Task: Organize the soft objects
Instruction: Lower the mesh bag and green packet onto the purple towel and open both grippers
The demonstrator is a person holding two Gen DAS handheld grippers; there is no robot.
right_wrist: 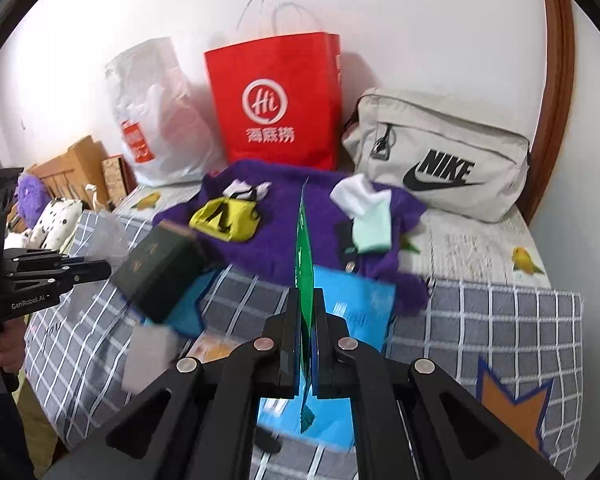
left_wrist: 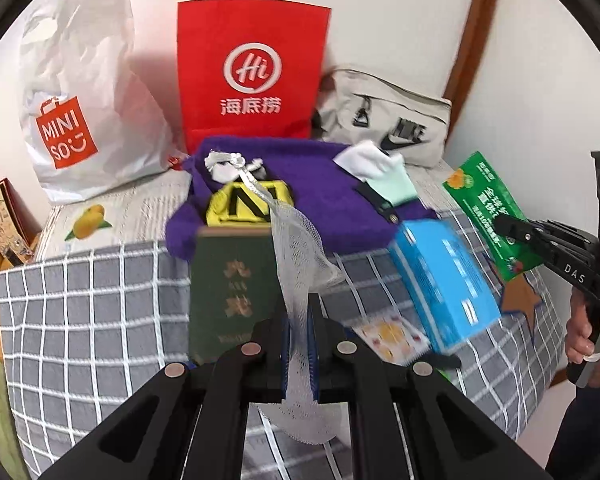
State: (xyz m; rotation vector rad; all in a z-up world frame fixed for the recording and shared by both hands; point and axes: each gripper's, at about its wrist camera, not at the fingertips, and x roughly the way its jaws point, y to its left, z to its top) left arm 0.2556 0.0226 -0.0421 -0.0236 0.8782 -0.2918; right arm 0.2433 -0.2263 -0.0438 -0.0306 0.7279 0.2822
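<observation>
My left gripper [left_wrist: 298, 312] is shut on a white mesh drawstring pouch [left_wrist: 300, 248] and holds it above the bed. My right gripper [right_wrist: 307, 300] is shut on a flat green packet [right_wrist: 304, 256], seen edge-on; the packet also shows in the left wrist view [left_wrist: 486, 208]. A purple fuzzy sweater [right_wrist: 284, 220] lies on the bed with a yellow and black cloth [right_wrist: 226, 218] and a white and mint sock [right_wrist: 366, 212] on it. A dark green book [left_wrist: 232, 292] and a blue box [left_wrist: 444, 280] lie in front of it.
A red paper bag [left_wrist: 252, 76], a white Miniso plastic bag [left_wrist: 80, 92] and a beige Nike bag [right_wrist: 440, 152] stand against the wall behind the sweater. A grey checked blanket [left_wrist: 80, 300] covers the bed. Plush toys [right_wrist: 52, 216] lie at the left.
</observation>
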